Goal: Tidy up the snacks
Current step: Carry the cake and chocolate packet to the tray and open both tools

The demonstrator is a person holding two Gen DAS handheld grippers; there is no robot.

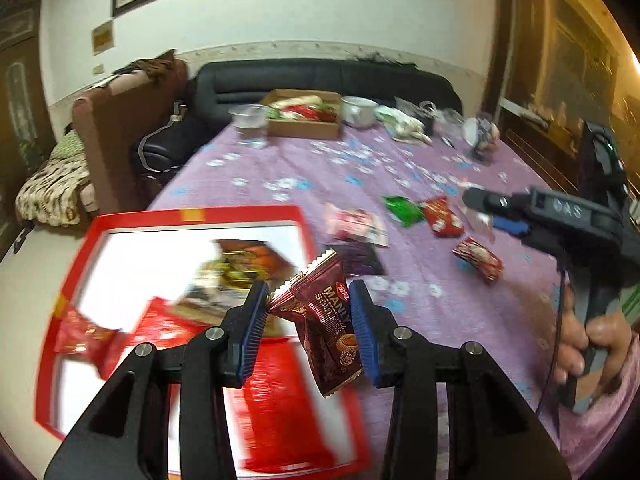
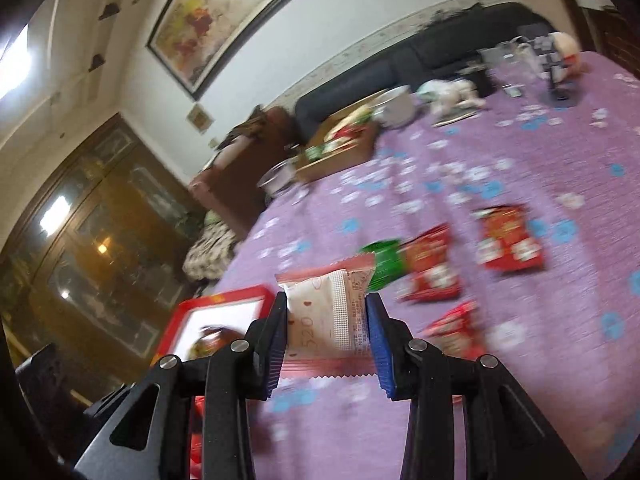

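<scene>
My left gripper [image 1: 308, 322] is shut on a dark brown cookie packet [image 1: 326, 322], held above the right side of a red-rimmed white box [image 1: 76, 276] that has red packets [image 1: 86, 336] lying in it. My right gripper [image 2: 326, 330] is shut on a white and pink snack packet [image 2: 326, 314] over the purple tablecloth; in the left wrist view the right gripper [image 1: 476, 206] shows at the right, with a hand on its handle. A green packet [image 2: 382, 262], red packets [image 2: 508, 240] and a pink packet [image 1: 354, 224] lie loose on the cloth.
At the table's far end stand a cardboard box of snacks [image 1: 306, 114], a clear cup [image 1: 250, 124], a white bowl [image 1: 360, 110] and small clutter. A black sofa [image 1: 320, 76] and a brown armchair [image 1: 120, 120] stand beyond the table.
</scene>
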